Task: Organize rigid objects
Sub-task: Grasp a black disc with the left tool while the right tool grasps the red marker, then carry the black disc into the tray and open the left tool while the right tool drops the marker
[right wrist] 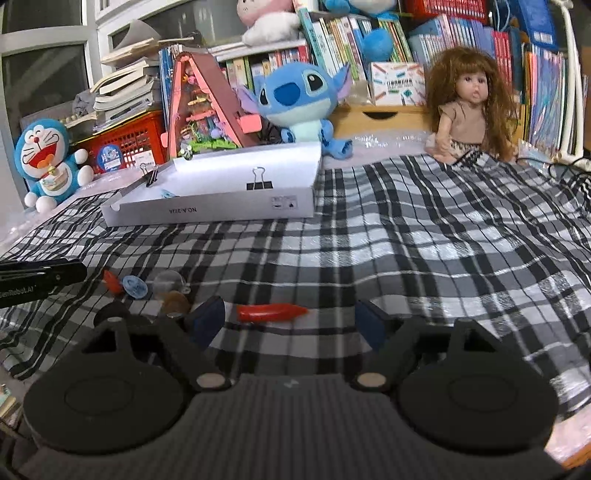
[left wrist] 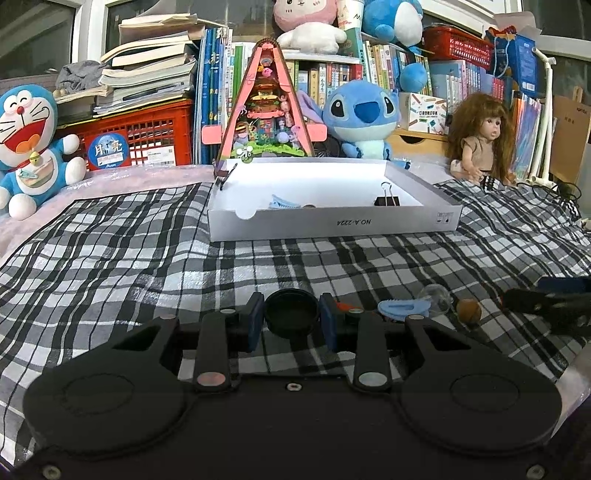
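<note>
Background, far edge of the black-and-white plaid cloth [left wrist: 147, 258]. Far left: Doraemon plush [left wrist: 29, 147] beside a red crate [left wrist: 147, 136] bearing stacked books [left wrist: 147, 62]. Centre: pink triangular miniature house [left wrist: 266, 107], with a blue Stitch plush [left wrist: 362, 118] just right of it. Far right: long-haired doll [right wrist: 465, 107], seated before shelved books [right wrist: 461, 33].

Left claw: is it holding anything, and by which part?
Yes: the left claw grips the black round cap by opposite sides of its rim.
</note>
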The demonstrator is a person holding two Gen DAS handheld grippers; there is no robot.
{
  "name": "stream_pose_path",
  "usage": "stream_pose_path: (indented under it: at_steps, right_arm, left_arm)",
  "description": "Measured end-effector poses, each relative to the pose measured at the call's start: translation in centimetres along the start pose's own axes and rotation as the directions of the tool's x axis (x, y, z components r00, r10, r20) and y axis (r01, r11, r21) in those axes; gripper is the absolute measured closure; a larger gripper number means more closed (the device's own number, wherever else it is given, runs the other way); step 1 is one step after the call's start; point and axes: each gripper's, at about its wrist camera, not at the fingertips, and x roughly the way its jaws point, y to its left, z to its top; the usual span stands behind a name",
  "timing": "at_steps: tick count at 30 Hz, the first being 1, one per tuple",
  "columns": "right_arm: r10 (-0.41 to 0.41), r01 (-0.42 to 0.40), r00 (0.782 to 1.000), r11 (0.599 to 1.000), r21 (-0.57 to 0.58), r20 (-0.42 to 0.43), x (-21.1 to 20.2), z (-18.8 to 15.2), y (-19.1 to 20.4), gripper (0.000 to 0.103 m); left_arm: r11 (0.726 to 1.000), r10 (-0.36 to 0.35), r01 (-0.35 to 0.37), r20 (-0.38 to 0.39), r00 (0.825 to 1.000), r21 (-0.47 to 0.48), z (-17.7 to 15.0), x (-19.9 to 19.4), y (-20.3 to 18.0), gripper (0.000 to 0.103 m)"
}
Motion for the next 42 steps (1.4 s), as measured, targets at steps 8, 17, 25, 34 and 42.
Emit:
stream_pose_path:
  at_steps: [8, 17, 25, 34, 42]
  right_arm:
    - [-0.066, 0.066, 0.997, 0.998, 0.012, 0.026, 0.9, -0.7, 1.5, 0.037]
    - [-0.050, 0.050, 0.998, 0.999, 0.008, 0.036, 0.7, 0.1, 1.6, 0.054]
    - [-0.017, 0.015, 0.999, 0.999, 0.052, 0.040, 1.8, 4.4, 0.9, 0.054]
    - [0.018, -0.020, 0.999, 0.998, 0.060, 0.027, 5.1, 10.8, 0.9, 0.054]
    - [0.062, -0.057, 0.997, 0.992, 0.109, -0.045, 10.6, 15.0, 0.8, 0.054]
  left_arm:
    - [1.000, -0.001, 0.001, 0.010, 1.000, -0.005, 0.6, 0.4, -0.4, 0.073]
    - [1.000, -0.009, 0.009, 0.016, 1.000, -0.015, 2.4, 1.1, -0.4, 0.073]
    - [0.999, 0.005, -0.004, 0.032, 0.999, -0.036, 6.6, 2.9, 0.4, 0.073]
    - [0.997, 0.008, -0.006, 0.018, 1.000, -0.081, 12.1, 7.3, 2.3, 0.073]
    - [0.990, 0.019, -0.026, -0.056, 0.998, -0.135, 14.4, 13.0, 4.1, 0.073]
